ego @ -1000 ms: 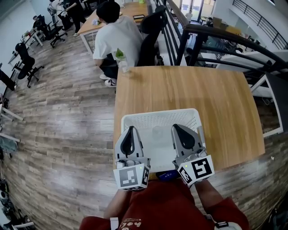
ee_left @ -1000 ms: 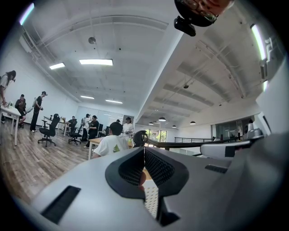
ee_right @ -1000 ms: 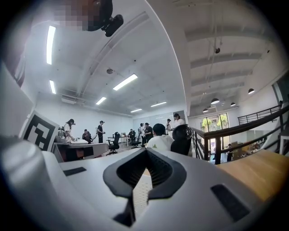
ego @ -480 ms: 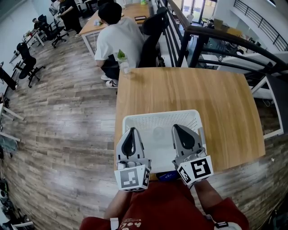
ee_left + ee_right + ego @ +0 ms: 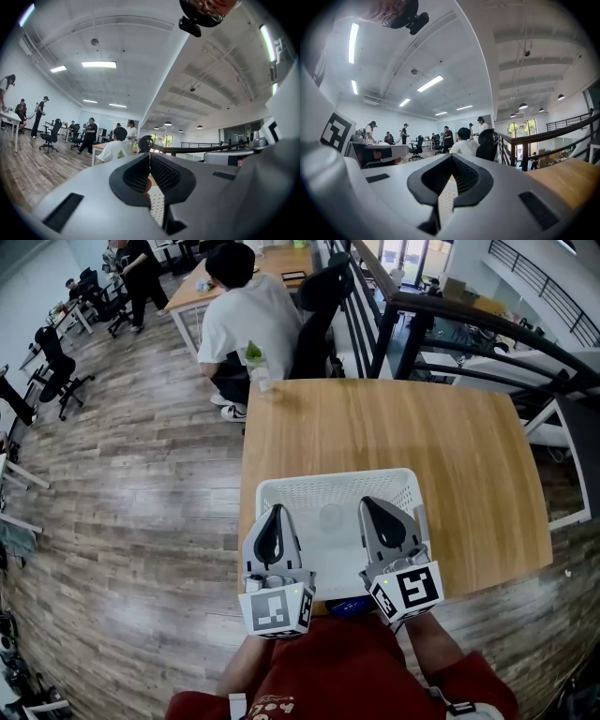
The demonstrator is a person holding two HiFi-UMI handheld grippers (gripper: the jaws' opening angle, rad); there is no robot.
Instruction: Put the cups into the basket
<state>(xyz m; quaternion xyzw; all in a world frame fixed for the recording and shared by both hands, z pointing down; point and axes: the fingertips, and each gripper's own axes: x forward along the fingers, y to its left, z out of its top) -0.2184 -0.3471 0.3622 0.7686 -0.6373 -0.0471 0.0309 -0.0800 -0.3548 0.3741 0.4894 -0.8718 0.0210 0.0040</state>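
A white perforated basket stands on the wooden table at its near edge. Inside it I make out a faint clear cup near the middle; its outline is hard to read. My left gripper hovers over the basket's near left part, jaws shut with nothing between them. My right gripper hovers over the near right part, also shut and empty. In the left gripper view the shut jaw tips point level across the room, and the right gripper points the same way.
A clear bottle with a green top stands at the table's far left corner. A seated person in a white shirt and a black chair are just behind the table. A dark railing runs along the far right.
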